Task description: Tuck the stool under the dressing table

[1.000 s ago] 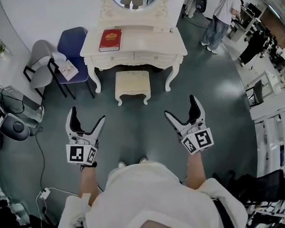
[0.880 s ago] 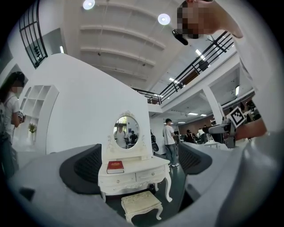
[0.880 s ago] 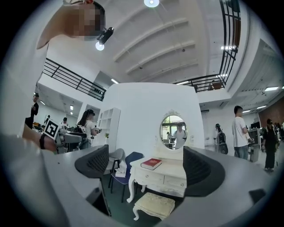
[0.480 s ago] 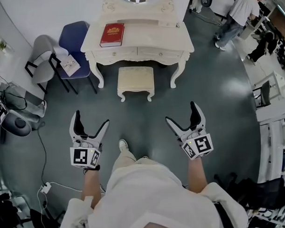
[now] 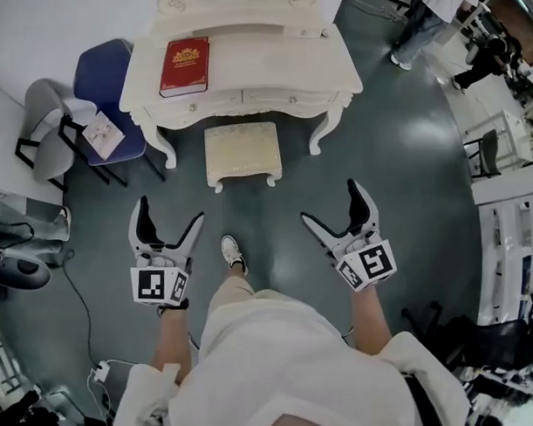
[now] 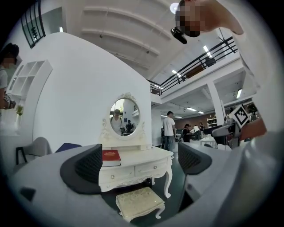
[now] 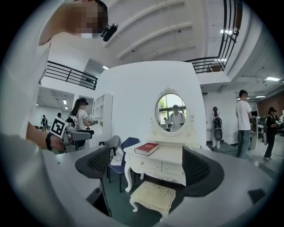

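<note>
Well, nothing is gripped yet: the person stands facing the dressing table (image 5: 270, 63) with the left gripper (image 5: 170, 211) and the right gripper (image 5: 330, 202) held out on either side, both with jaws wide apart and nothing between them. The stool (image 5: 242, 154) sits on the floor right in front of the table, between its two curved front legs, with its seat almost wholly out in the open. So this looks like the approach. Next, I'd say, the grippers need to get down to the stool's near edge or sides and shove it straight back, keeping it square so it clears those legs. A red book (image 5: 184, 66) lies on the tabletop; a blue chair (image 5: 105, 82) and a grey chair (image 5: 38, 120) stand off to the left, out of the path
</note>
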